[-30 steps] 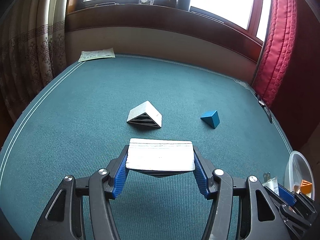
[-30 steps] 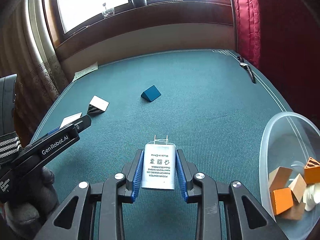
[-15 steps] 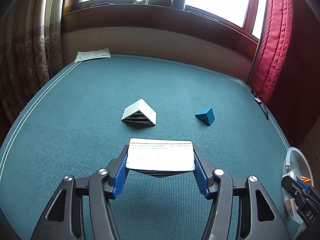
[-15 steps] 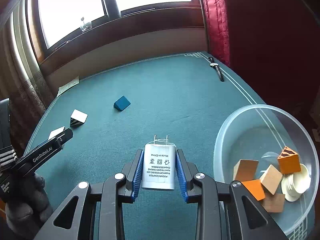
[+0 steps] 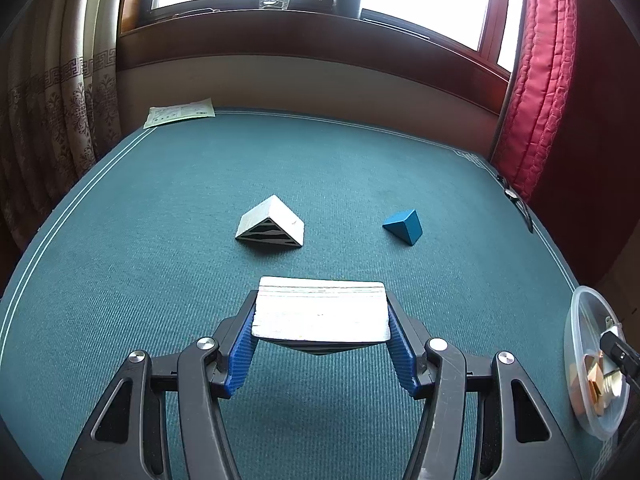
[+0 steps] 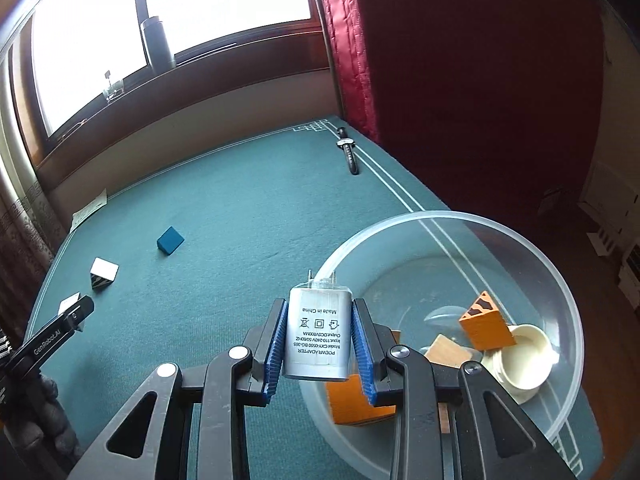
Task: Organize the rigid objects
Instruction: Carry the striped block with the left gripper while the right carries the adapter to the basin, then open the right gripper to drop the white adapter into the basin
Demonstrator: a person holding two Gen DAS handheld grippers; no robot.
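My left gripper (image 5: 320,320) is shut on a white striped wedge block (image 5: 320,314), held above the green table. A second white wedge with black stripes (image 5: 272,227) and a blue wedge (image 5: 404,226) lie ahead of it. My right gripper (image 6: 319,332) is shut on a white power adapter (image 6: 318,336), held over the near left rim of the clear plastic bowl (image 6: 560,280). The bowl holds orange and wooden blocks (image 6: 482,322) and white lids (image 6: 520,356). The bowl also shows in the left wrist view (image 5: 576,320).
A wristwatch (image 6: 348,152) lies near the table's far right edge. A paper sheet (image 5: 180,112) lies at the far left corner. Curtains hang on both sides, and a bottle (image 6: 156,42) stands on the window sill.
My right gripper has moved right with the adapter, from over the table to over the bowl's rim. My left gripper still holds its block, with the view shifted slightly.
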